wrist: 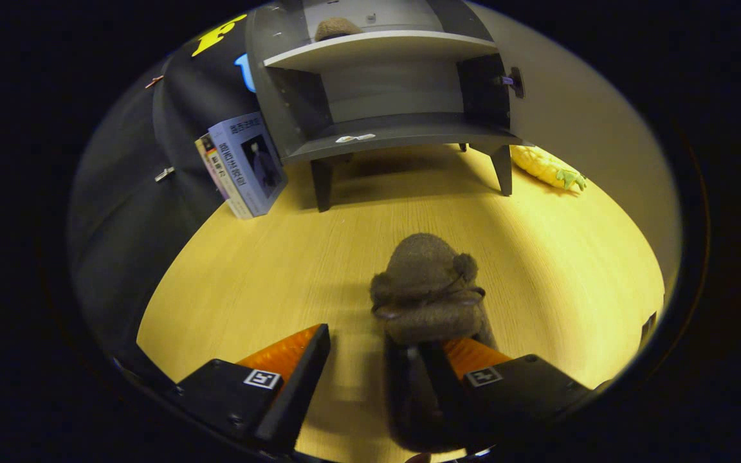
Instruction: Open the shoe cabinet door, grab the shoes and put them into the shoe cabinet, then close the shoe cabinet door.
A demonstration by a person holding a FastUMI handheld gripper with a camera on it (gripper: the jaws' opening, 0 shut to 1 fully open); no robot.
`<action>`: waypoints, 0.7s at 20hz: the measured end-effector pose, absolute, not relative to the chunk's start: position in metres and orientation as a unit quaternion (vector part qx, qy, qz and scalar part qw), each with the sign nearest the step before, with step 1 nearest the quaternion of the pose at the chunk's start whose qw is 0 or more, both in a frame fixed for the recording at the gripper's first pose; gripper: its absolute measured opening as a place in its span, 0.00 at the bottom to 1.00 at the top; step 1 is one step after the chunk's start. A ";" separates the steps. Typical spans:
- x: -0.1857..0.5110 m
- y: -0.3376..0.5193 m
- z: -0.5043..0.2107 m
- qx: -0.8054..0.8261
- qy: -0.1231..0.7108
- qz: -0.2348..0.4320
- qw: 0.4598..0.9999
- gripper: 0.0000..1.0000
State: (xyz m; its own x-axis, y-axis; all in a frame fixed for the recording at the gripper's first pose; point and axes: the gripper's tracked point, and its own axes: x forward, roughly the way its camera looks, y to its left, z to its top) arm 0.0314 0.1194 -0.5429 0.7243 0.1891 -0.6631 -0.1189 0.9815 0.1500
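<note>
Gripper (370,350) seen open wide over worktop (267,270); nothing clamped. Brown shoe (427,289) touches one finger (right). Shoe cabinet (383,83) beyond, door open.

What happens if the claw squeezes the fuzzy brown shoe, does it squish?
Probably yes: the fuzzy brown shoe looks soft and woolly, so it may sag. Its fuzz likely won't slip. The open claw has one finger at its heel.

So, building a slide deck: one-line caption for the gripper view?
Open tongs approach a brown shoe on the wooden floor, open shoe cabinet beyond.
</note>
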 end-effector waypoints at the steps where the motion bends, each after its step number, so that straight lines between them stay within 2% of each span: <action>1: 0.040 0.114 -0.549 0.039 0.354 0.068 0.932 0.66; 6: 0.059 0.100 -0.534 0.053 0.318 0.034 0.946 0.11; 9: 0.065 0.095 -0.485 0.056 0.304 0.046 0.950 0.10; 14: 0.084 0.081 -0.354 0.049 0.278 0.051 0.958 0.10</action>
